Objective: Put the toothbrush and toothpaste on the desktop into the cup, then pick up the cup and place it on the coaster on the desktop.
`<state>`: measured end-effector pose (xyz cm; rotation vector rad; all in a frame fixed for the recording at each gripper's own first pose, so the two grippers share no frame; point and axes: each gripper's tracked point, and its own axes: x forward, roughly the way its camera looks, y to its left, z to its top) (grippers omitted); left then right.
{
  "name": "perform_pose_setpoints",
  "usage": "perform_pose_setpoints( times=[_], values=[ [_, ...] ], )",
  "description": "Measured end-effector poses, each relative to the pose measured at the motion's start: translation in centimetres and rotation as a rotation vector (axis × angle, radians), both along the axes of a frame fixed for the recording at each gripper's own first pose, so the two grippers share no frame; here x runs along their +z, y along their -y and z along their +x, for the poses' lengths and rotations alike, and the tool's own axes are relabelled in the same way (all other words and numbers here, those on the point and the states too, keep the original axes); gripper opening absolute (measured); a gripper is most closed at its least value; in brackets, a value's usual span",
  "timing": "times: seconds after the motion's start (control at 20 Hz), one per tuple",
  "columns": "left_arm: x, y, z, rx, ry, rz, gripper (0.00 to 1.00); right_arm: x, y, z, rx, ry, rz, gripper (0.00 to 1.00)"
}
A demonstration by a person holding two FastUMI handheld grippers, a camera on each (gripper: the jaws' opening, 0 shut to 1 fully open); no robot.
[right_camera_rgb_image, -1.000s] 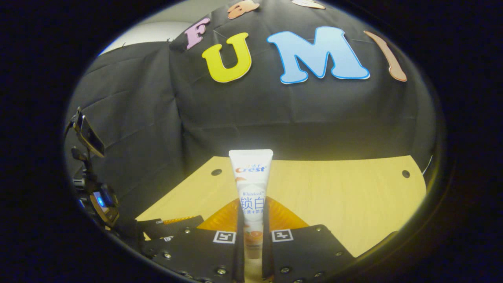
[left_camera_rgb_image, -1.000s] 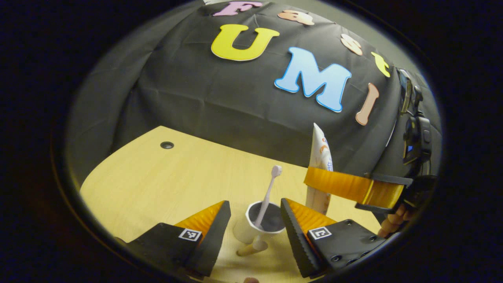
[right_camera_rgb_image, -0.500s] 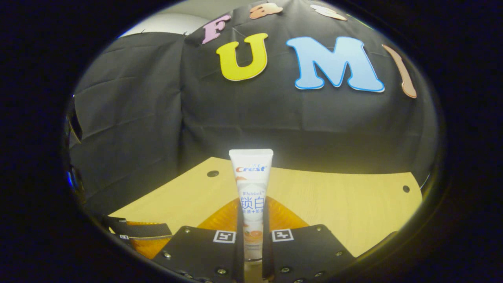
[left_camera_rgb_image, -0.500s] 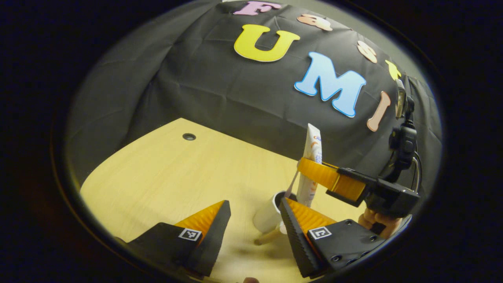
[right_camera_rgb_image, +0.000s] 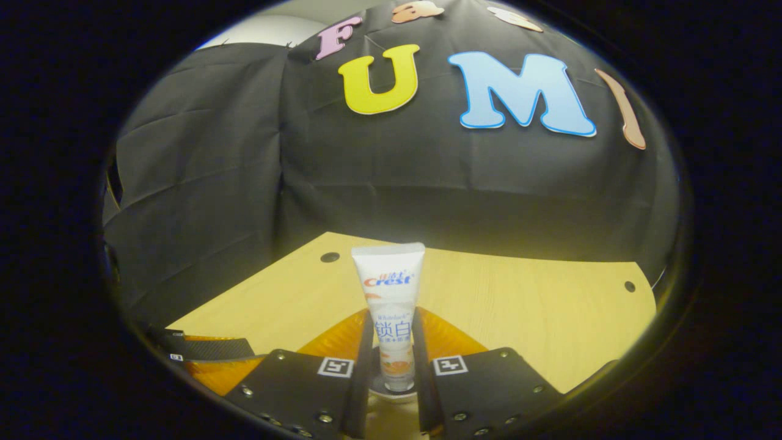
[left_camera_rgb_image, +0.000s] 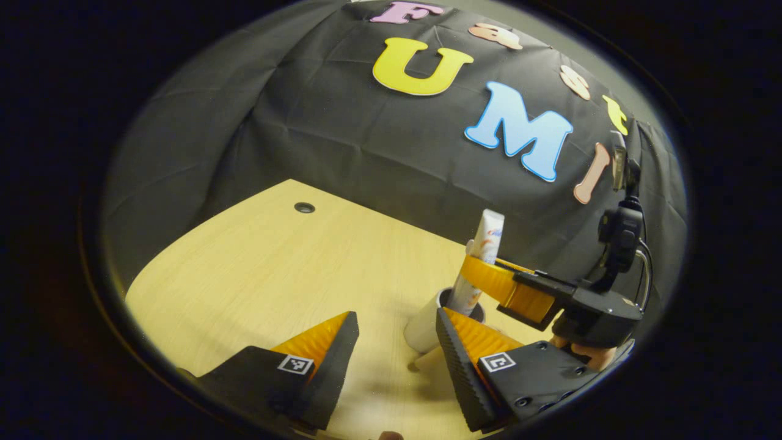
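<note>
A white cup [left_camera_rgb_image: 423, 330] stands on the wooden desk [left_camera_rgb_image: 275, 275] just ahead of my left gripper [left_camera_rgb_image: 396, 315], which is open and holds nothing. The toothpaste tube [left_camera_rgb_image: 482, 250] stands upright in the cup, and the toothbrush head [left_camera_rgb_image: 469, 246] peeks out beside it. My right gripper [left_camera_rgb_image: 482, 278] reaches over the cup from the right, one finger on each side of the tube. In the right gripper view the toothpaste tube [right_camera_rgb_image: 391, 299] stands between the slightly parted fingers of my right gripper [right_camera_rgb_image: 394, 321], its cap down inside the cup rim [right_camera_rgb_image: 382, 394].
A tan piece [left_camera_rgb_image: 427, 362] lies at the cup's foot. A hand [left_camera_rgb_image: 580, 355] holds the right gripper. The desk has cable holes [left_camera_rgb_image: 304, 208] [right_camera_rgb_image: 629, 286] near its back edge. My left gripper [right_camera_rgb_image: 208, 357] shows at the lower left of the right gripper view.
The right gripper came over the cup and lowered the toothpaste into it. Its fingers have parted a little and the tube has slipped down between them. The left gripper drew back slightly.
</note>
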<state>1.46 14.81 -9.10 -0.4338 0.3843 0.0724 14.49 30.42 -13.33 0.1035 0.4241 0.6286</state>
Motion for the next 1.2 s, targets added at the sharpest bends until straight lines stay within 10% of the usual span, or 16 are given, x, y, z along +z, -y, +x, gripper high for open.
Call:
perform_pose_setpoints(
  times=[0.25,1.2],
  values=[
    [0.1,0.1,-0.2,0.005,-0.001,-0.003,0.84,0.4,0.1,-0.5,0.003,-0.003,0.000,0.59],
    [-0.8,9.2,1.4,-0.244,-0.171,0.020,0.84,5.2,10.2,-0.9,-0.154,0.000,0.010,0.58]
  ],
)
